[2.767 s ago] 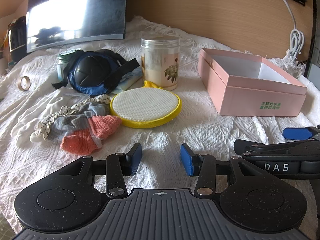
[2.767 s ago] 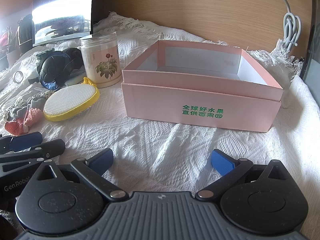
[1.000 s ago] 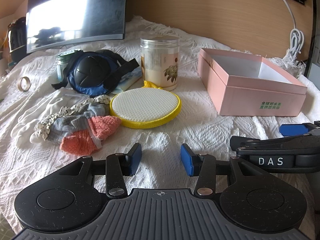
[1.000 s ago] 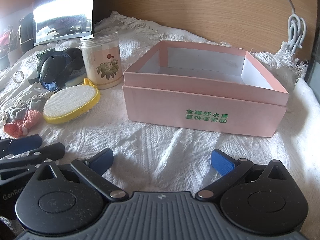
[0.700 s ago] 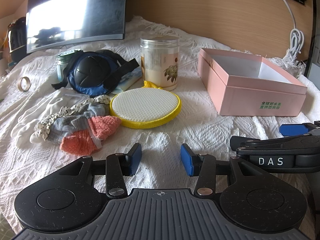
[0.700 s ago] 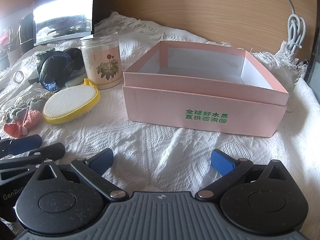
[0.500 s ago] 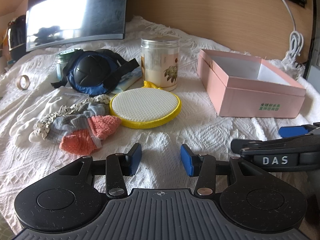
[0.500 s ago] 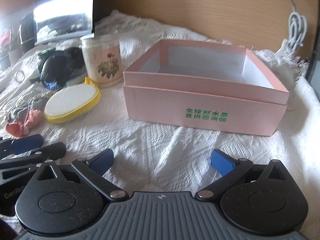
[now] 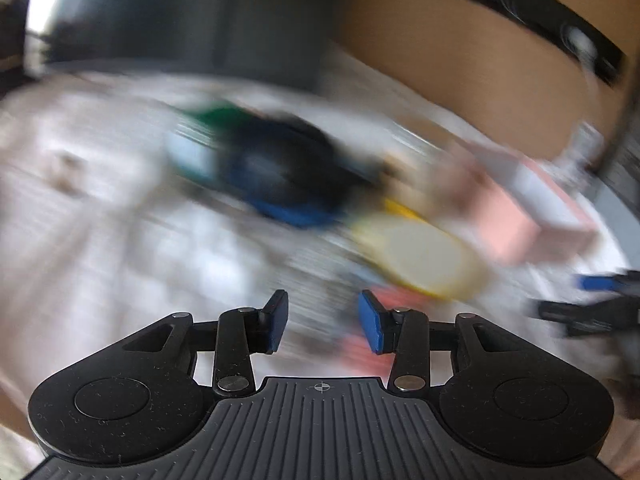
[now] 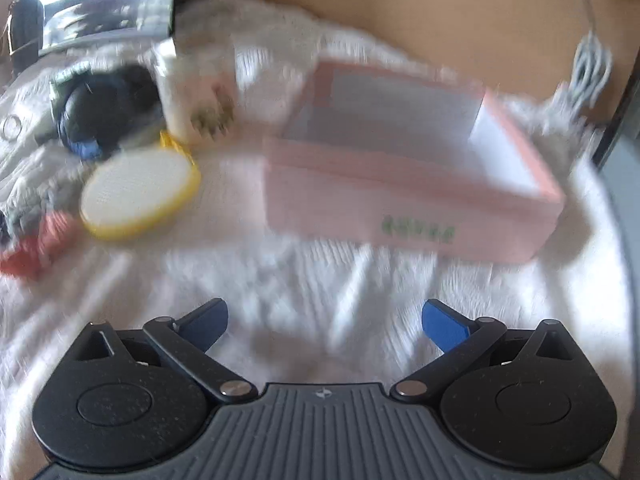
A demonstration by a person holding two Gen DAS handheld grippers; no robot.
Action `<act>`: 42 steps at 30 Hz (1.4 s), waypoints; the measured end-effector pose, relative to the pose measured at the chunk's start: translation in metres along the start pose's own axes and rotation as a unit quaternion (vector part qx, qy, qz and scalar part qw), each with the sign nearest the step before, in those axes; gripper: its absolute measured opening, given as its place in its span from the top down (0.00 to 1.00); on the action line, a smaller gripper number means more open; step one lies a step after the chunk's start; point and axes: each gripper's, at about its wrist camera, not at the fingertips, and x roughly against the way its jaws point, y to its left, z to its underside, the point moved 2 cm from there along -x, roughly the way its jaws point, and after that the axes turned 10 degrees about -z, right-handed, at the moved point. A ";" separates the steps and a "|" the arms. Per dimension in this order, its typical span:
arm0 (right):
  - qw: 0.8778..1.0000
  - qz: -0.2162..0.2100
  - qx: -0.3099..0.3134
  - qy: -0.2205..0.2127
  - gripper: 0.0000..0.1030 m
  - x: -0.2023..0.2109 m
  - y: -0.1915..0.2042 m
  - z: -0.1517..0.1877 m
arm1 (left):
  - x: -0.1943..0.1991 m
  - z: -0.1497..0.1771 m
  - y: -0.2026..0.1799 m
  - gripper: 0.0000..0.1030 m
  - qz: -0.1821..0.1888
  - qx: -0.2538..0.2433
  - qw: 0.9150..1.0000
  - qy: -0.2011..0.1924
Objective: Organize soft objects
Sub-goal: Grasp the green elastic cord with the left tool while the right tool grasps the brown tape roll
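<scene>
Both views are motion-blurred. My left gripper (image 9: 322,322) is open and empty, low over the white cloth. The orange and grey socks (image 9: 394,300) lie just ahead of its right finger. The round yellow-rimmed pad (image 9: 424,258) lies beyond them. My right gripper (image 10: 324,322) is wide open and empty above the cloth, in front of the open pink box (image 10: 412,208). The pad (image 10: 136,192) and the socks (image 10: 36,248) show at the left of the right wrist view. The right gripper also shows at the right edge of the left wrist view (image 9: 592,300).
A dark blue and black padded item (image 9: 288,180) lies behind the pad, next to a green-lidded jar (image 9: 208,132). A white flower-printed jar (image 10: 192,96) stands left of the box. A wooden wall and a dark monitor (image 9: 180,20) stand at the back.
My left gripper has swung fast to the left and forward toward the socks. My right gripper has shifted a little; the box now sits further right. Both stay open.
</scene>
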 end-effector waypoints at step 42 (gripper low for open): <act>0.935 -0.232 0.247 -0.105 0.28 -0.112 0.416 -0.181 | -0.033 -0.042 0.301 0.84 -0.109 0.162 0.981 0.021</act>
